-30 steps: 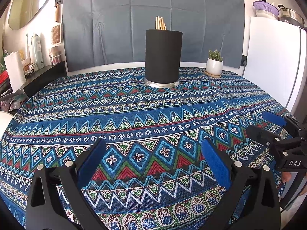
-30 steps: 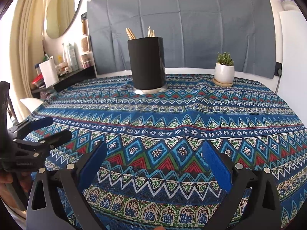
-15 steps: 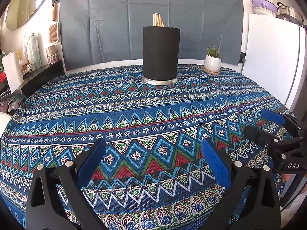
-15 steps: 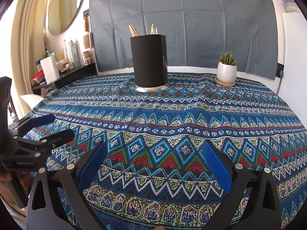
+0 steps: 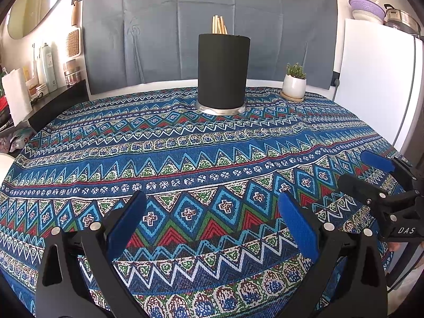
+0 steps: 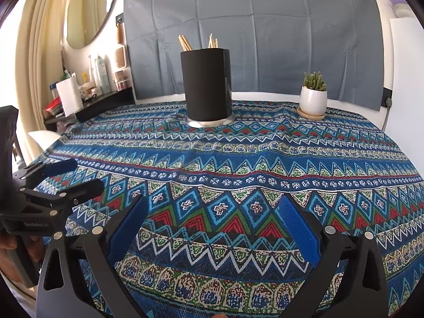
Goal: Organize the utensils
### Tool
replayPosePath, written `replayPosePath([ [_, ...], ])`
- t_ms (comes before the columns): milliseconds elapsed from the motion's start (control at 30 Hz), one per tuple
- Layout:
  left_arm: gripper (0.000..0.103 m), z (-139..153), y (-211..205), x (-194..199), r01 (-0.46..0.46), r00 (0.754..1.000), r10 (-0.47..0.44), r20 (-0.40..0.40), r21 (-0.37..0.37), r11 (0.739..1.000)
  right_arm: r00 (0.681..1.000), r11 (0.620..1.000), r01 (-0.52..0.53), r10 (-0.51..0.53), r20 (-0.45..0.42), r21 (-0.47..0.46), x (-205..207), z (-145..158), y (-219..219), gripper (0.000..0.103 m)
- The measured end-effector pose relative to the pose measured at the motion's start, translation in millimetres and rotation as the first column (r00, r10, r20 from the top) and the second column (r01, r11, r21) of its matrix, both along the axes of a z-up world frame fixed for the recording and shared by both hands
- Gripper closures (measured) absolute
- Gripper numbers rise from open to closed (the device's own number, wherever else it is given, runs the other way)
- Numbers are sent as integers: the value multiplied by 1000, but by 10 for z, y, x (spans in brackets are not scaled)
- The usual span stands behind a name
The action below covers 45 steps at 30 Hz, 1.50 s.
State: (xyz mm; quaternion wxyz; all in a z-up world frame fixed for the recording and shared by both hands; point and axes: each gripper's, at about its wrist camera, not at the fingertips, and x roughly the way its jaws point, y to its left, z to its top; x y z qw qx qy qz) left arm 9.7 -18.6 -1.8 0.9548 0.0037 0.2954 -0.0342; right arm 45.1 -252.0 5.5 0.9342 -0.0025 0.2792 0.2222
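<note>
Chopsticks (image 5: 218, 25) stand in the black holder (image 5: 223, 71) at the far side of the table (image 5: 185, 159), well apart from both grippers. Left gripper (image 5: 212, 228) and right gripper (image 6: 214, 228) hover with jaws wide, empty. Nothing loose shows, so approach the holder slowly, without tipping it.

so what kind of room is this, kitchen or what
Most likely a small home kitchen or dining corner. A white fridge stands at the right with a purple colander and a pot on top, and a black utensil holder of wooden chopsticks stands on the patterned tablecloth.
</note>
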Motion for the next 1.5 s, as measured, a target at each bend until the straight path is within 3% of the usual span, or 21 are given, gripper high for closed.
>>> replayPosePath([
  [1500,6,-17,18,-16,-5,1000,5,-4,-8,1000,1000,1000,-1,1,-5,-17,7,-8,30,8],
])
